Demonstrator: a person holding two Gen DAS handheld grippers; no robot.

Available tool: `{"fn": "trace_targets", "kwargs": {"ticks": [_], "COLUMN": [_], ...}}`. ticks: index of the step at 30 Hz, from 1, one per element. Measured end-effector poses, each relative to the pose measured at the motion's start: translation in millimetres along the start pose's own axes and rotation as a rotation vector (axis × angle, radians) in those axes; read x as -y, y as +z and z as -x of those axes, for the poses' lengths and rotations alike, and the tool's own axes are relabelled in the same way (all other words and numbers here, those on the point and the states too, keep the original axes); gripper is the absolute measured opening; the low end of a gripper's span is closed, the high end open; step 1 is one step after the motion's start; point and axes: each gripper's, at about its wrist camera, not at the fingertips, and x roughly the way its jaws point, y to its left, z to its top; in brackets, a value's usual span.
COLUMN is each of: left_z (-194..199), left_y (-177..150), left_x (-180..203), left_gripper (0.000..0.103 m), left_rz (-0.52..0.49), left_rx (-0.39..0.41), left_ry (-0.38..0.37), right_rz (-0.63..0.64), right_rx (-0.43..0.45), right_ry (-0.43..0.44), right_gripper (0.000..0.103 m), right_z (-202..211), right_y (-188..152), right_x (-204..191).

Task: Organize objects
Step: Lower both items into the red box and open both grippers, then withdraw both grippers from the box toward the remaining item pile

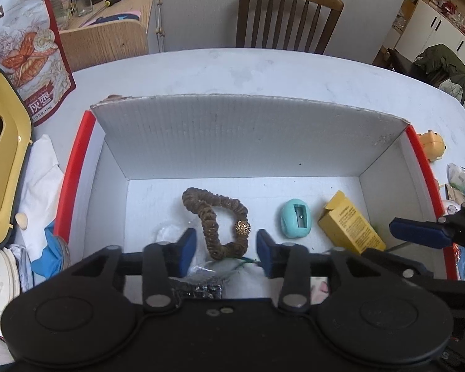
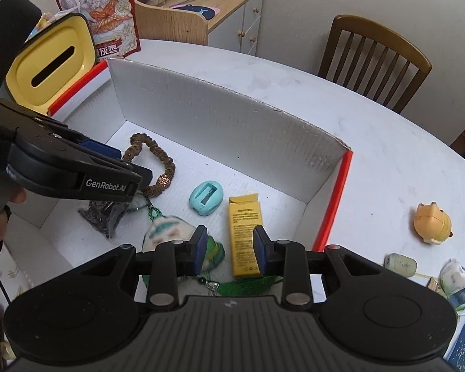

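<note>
My left gripper is nearest, its jaws apart and holding nothing. The hair tie lies on the floor of the cardboard box just beyond the jaws, near the front wall. My right gripper is closed down to a narrow gap and empty, hovering over the yellow carton by the box's right wall. The orange toy sits on the table outside that wall, to the right (probably next), so my right hand is nearer.
</note>
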Motion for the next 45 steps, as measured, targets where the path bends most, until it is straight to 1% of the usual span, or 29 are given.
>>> {"fn": "trace_targets", "kwargs": {"ticks": [5, 9, 10, 12, 16, 19, 21, 24, 26, 32, 36, 40, 42, 45], "left_z": [11.6, 24.0, 27.5, 34.7, 51.1, 64.4, 73.7, 85.2, 93.1, 111.5, 122.5, 132.4, 136.4, 140.4], "left_y": [-3.2, -6.9, -8.2, -10.6, -16.0, -19.8, -23.0, -26.4, -28.7, -34.9, -37.4, -40.5, -42.5, -45.8], "left_x": [4.7, 8.4, 9.6, 12.8, 19.8, 25.2, 29.3, 34.3, 38.2, 53.1, 64.9, 81.1, 91.0, 106.8], "left_gripper": [0.051, 0.060, 0.060, 0.061, 0.065, 0.073, 0.077, 0.082, 0.084, 0.091, 0.095, 0.100, 0.102, 0.102], "left_rz": [-0.001, -0.003, -0.006, -0.014, -0.026, -0.031, -0.035, -0.037, -0.035, -0.042, -0.037, -0.037, -0.038, -0.042], "left_rx": [0.020, 0.043, 0.049, 0.061, 0.092, 0.117, 0.136, 0.159, 0.171, 0.205, 0.224, 0.245, 0.255, 0.265], "left_ry": [-0.001, 0.004, 0.007, 0.014, 0.021, 0.024, 0.027, 0.029, 0.029, 0.042, 0.035, 0.031, 0.036, 0.039], "right_rz": [-0.002, 0.001, -0.003, -0.010, -0.014, -0.011, -0.015, -0.015, -0.016, -0.035, -0.049, -0.059, -0.067, -0.081], "right_rx": [0.008, 0.027, 0.032, 0.048, 0.077, 0.096, 0.106, 0.126, 0.136, 0.169, 0.194, 0.216, 0.222, 0.227], "right_ry": [0.010, 0.021, 0.026, 0.036, 0.062, 0.081, 0.097, 0.118, 0.130, 0.169, 0.186, 0.207, 0.220, 0.238], "right_gripper": [0.031, 0.032, 0.034, 0.047, 0.049, 0.049, 0.055, 0.059, 0.062, 0.069, 0.073, 0.076, 0.079, 0.084], "right_z": [11.0, 23.5, 26.9, 34.7, 50.9, 63.1, 71.0, 83.0, 90.5, 113.9, 128.7, 142.1, 148.5, 158.9], "right_y": [-5.5, -8.1, -8.6, -9.8, -11.9, -14.0, -15.7, -20.1, -24.2, -38.8, -48.7, -60.7, -67.4, -78.5], "right_x": [0.9, 2.4, 3.2, 5.6, 7.2, 8.3, 10.0, 13.1, 16.4, 29.5, 40.8, 53.8, 61.7, 75.9]}}
